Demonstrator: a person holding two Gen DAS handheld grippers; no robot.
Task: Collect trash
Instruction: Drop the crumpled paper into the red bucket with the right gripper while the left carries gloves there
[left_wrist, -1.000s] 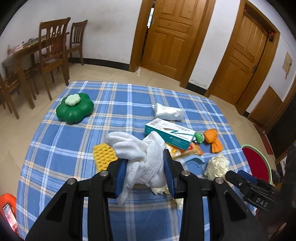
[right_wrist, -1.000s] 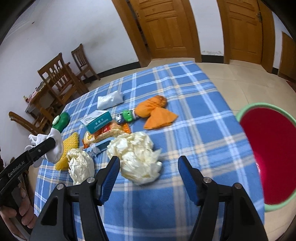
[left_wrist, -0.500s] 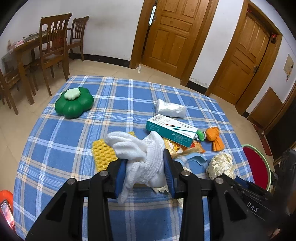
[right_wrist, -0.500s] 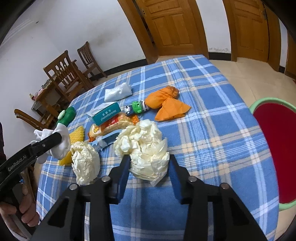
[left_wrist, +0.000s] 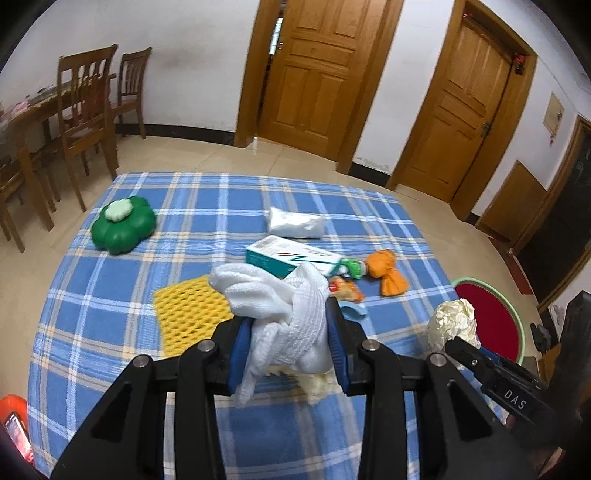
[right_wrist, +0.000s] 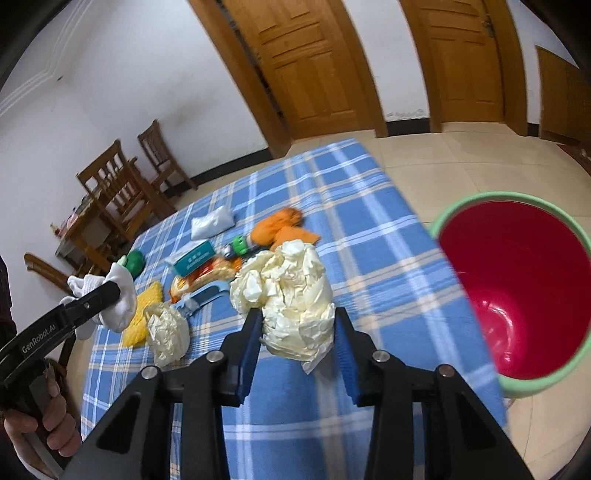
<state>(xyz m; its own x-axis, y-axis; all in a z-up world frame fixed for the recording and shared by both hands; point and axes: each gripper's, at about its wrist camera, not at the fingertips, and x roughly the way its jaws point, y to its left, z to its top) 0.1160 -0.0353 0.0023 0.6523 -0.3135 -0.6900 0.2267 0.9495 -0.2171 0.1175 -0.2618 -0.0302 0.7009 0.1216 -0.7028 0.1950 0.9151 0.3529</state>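
My left gripper (left_wrist: 286, 347) is shut on a white knitted cloth (left_wrist: 284, 306) and holds it above the blue checked table (left_wrist: 110, 295). It also shows in the right wrist view (right_wrist: 110, 306). My right gripper (right_wrist: 297, 332) is shut on a crumpled cream paper ball (right_wrist: 288, 288), lifted off the table; the ball shows in the left wrist view (left_wrist: 454, 325). A second crumpled paper ball (right_wrist: 166, 332) lies on the table. A red bin with a green rim (right_wrist: 517, 288) stands beside the table's right edge.
On the table lie a yellow mesh pad (left_wrist: 188, 314), a teal box (left_wrist: 291, 258), a snack packet (right_wrist: 207, 277), an orange cloth (left_wrist: 388, 273), a white packet (left_wrist: 295, 223), a green flower-shaped box (left_wrist: 122, 229) and a small green toy (right_wrist: 240, 245). Wooden chairs (left_wrist: 88, 110) stand at the left.
My right gripper closed on the cream paper ball and lifted it up toward the red bin. My left gripper kept hold of the white cloth and rose slightly.
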